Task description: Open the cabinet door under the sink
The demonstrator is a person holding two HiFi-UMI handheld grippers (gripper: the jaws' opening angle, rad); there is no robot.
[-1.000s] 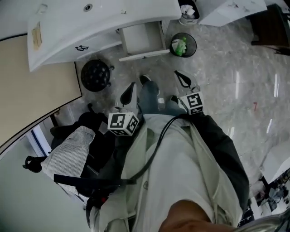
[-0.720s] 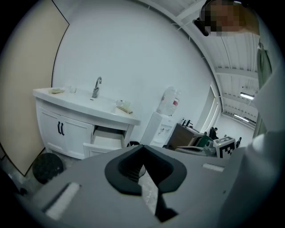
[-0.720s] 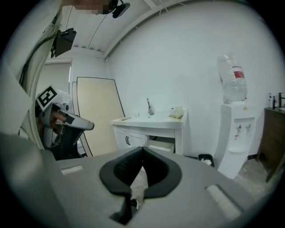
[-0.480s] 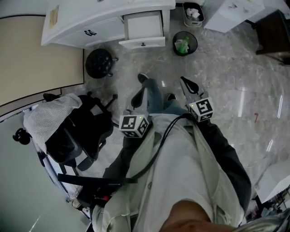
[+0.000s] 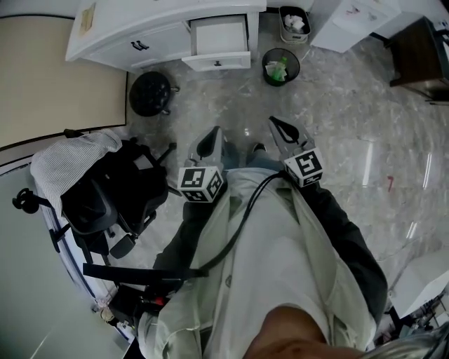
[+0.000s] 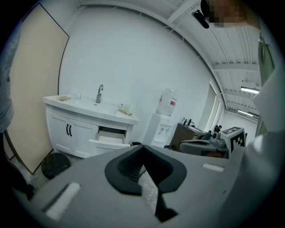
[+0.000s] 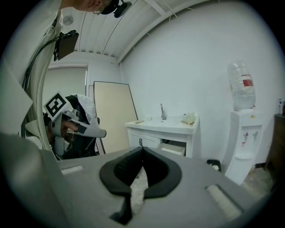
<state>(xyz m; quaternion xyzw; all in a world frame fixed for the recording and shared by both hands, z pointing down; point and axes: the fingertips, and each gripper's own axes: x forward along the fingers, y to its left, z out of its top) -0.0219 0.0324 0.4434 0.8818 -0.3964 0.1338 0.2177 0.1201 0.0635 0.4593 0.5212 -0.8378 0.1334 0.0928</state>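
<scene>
The white sink cabinet (image 5: 133,42) stands far ahead at the top of the head view. Its two doors (image 6: 70,133) carry black handles and are closed. Beside them a drawer (image 5: 219,36) is pulled out. My left gripper (image 5: 212,134) and right gripper (image 5: 276,124) hover over the floor in front of the person's body, well short of the cabinet. In the left gripper view the left gripper (image 6: 143,148) has its jaw tips together with nothing between them. The right gripper (image 7: 142,150) looks the same, and the cabinet (image 7: 160,133) lies beyond it.
A black round stool (image 5: 149,93) sits before the cabinet doors. A black waste basket (image 5: 281,67) and a second bin (image 5: 293,19) stand right of the drawer. An office chair with a striped garment (image 5: 77,165) is at the left. A water dispenser (image 6: 161,124) stands right of the cabinet.
The head view has swung, so the cabinet now sits higher and smaller and the chair shows fully at the left. Both grippers have shifted a little upward and stay shut.
</scene>
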